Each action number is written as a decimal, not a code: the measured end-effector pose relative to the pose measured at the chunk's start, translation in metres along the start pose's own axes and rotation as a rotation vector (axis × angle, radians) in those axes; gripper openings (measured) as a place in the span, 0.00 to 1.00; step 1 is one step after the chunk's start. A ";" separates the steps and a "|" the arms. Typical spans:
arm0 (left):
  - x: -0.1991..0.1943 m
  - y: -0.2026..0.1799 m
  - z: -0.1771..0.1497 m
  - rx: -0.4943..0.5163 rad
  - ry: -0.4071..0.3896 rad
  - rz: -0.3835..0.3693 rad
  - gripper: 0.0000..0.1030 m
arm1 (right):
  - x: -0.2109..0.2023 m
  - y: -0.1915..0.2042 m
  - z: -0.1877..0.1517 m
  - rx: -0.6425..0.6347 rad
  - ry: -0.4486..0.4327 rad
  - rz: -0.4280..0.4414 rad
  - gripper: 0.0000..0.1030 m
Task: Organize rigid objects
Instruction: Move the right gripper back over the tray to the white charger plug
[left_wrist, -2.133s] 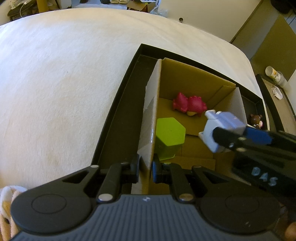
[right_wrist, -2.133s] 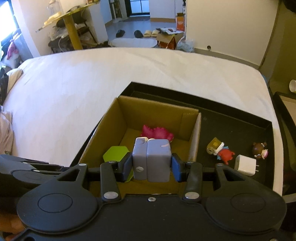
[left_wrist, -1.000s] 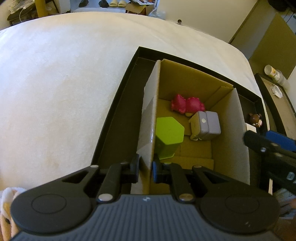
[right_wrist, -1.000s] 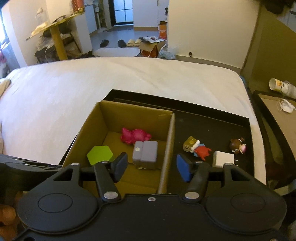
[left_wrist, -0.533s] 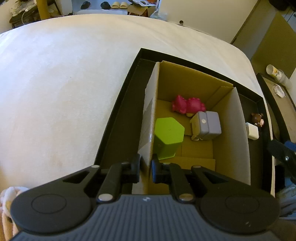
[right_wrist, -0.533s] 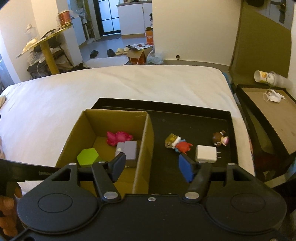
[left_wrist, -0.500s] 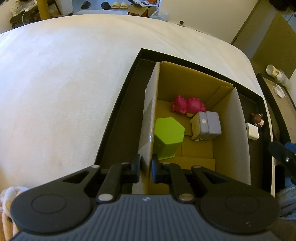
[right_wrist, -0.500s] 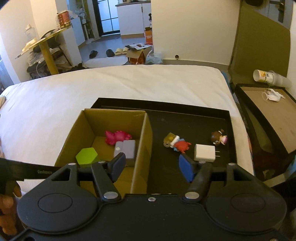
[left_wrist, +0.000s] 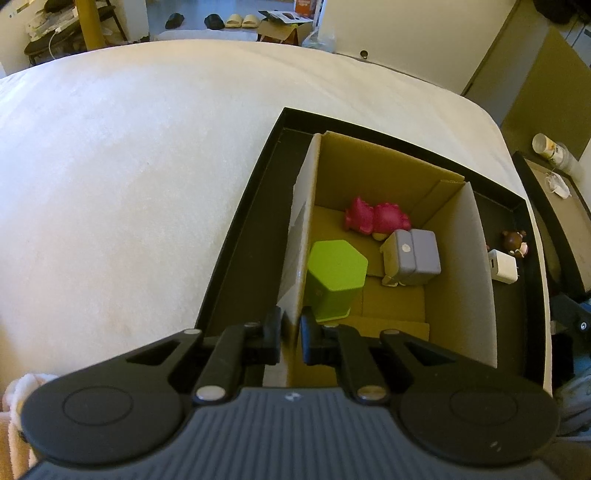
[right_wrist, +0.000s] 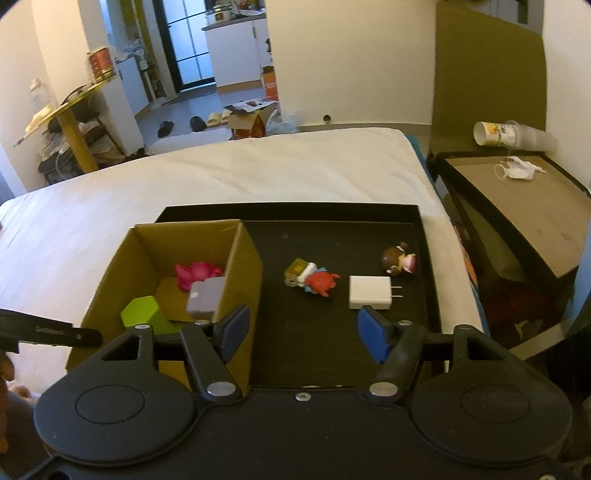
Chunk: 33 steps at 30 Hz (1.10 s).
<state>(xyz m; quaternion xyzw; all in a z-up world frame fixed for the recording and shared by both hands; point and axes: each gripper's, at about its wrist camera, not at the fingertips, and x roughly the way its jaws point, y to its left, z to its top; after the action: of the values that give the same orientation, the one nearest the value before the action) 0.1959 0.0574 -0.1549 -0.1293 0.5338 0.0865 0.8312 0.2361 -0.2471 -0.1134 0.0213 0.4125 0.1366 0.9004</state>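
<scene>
A cardboard box (left_wrist: 476, 258) stands in a black tray (left_wrist: 236, 258) on a white bed. In it lie a green hexagonal block (left_wrist: 336, 280), a pink toy (left_wrist: 373, 218) and a grey charger (left_wrist: 413, 254). My left gripper (left_wrist: 291, 332) is shut on the box's left wall (left_wrist: 301, 236). My right gripper (right_wrist: 303, 328) is open and empty above the tray floor (right_wrist: 306, 236). Ahead of it lie a white charger (right_wrist: 369, 293), a red crab toy (right_wrist: 319, 282) and a brown doll (right_wrist: 399, 260). The box (right_wrist: 240, 273) is to its left.
A side table (right_wrist: 524, 206) with a cup (right_wrist: 495, 133) and a mask (right_wrist: 519, 170) stands right of the bed. The white bedsheet (left_wrist: 129, 177) spreads left of the tray. A yellow-legged shelf (right_wrist: 70, 122) and floor clutter lie beyond the bed.
My right gripper released the grey charger into the box, opened, and moved right and back over the tray. My left gripper kept its hold on the box wall.
</scene>
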 end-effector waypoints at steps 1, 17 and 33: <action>0.000 0.000 0.000 0.000 0.000 0.001 0.09 | 0.001 -0.003 -0.001 0.008 0.000 -0.005 0.63; 0.003 -0.007 0.002 0.003 0.009 0.056 0.09 | 0.033 -0.034 -0.006 0.007 0.015 -0.054 0.74; 0.003 -0.011 0.004 -0.061 0.024 0.108 0.09 | 0.068 -0.045 -0.014 0.048 0.041 -0.076 0.79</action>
<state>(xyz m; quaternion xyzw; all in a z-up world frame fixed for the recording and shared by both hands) 0.2039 0.0485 -0.1547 -0.1268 0.5470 0.1461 0.8145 0.2787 -0.2739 -0.1797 0.0245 0.4345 0.0928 0.8955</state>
